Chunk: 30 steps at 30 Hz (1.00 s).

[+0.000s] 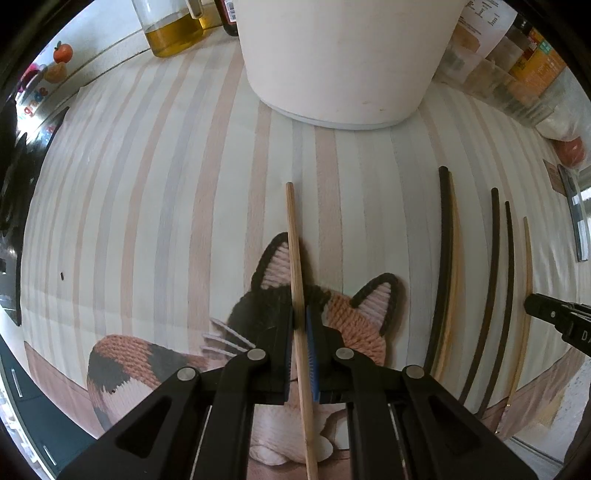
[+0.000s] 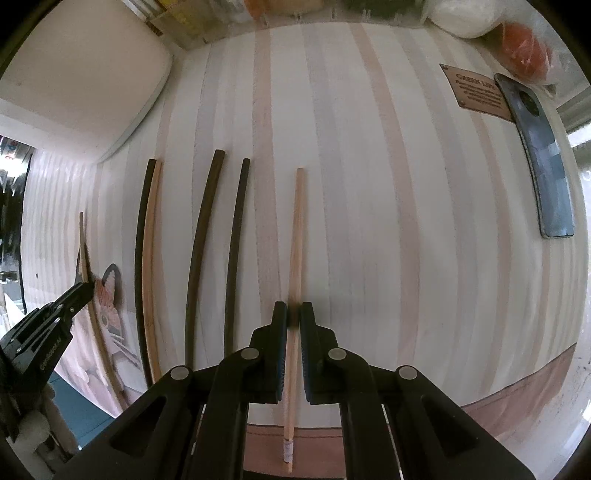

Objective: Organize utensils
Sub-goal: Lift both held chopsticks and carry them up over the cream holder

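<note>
A white round container is standing on the striped cloth, and everything else is lying in relation to it. Directly in front of its base, the left gripper is pinching a pale wooden chopstick between its blue-lined pads, over a knitted cat-shaped coaster of black, orange and pink yarn. This stick is running lengthwise away from the camera, its far tip pointing at the container, with bare cloth between them.

Further to the right of the container, a row of slim sticks is lying roughly parallel on the cloth: a black chopstick touching a light wooden one, then two dark chopsticks apart from each other. Beyond them, the right gripper is closing its fingers on another pale chopstick, long axis again pointing away from the camera, its near end carrying a small printed band.

Bottles of yellow oil are standing behind the container. Well to its right, a dark phone is lying flat beside a brown label patch, and a red-orange bag is sitting at the cloth's far corner.
</note>
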Tool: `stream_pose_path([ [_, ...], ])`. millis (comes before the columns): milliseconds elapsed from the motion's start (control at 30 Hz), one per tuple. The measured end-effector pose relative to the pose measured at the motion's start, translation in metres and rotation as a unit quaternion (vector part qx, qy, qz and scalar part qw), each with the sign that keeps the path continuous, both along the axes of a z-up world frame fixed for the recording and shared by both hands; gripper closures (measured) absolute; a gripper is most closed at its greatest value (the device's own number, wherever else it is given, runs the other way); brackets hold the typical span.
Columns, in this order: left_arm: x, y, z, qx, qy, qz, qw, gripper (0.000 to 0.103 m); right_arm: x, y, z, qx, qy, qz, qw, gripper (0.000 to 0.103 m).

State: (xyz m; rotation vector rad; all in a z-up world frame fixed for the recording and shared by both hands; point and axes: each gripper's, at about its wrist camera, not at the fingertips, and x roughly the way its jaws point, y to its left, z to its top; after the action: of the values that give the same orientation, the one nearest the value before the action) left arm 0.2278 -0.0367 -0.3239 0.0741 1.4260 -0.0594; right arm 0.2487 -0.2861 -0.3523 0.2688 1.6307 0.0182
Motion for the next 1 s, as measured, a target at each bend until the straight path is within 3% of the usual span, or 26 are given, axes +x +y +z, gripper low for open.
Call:
stream_pose_path([
  [300, -0.002, -0.009, 0.0, 0.016, -0.016, -0.021, 0.9995, 0.099, -0.01, 0.019, 0.0, -0.016, -0.012, 0.0, 1.0, 0.096],
  [433, -0.005, -0.01, 0.007, 0.013, -0.02, -0.021, 0.9995, 0.099, -0.016, 0.014, -0.002, 0.032, -0.019, -0.025, 0.999, 0.096],
  [667, -0.013, -0.004, 0.04, -0.008, -0.048, -0.013, 0.9987, 0.099, -0.035, 0.009, 0.016, 0.047, -0.061, -0.055, 0.995, 0.097],
  [1000, -0.017, -0.004, 0.099, -0.034, -0.108, -0.014, 0.9934, 0.099, -0.046, 0.01, 0.068, 0.054, -0.147, -0.063, 0.986, 0.097],
])
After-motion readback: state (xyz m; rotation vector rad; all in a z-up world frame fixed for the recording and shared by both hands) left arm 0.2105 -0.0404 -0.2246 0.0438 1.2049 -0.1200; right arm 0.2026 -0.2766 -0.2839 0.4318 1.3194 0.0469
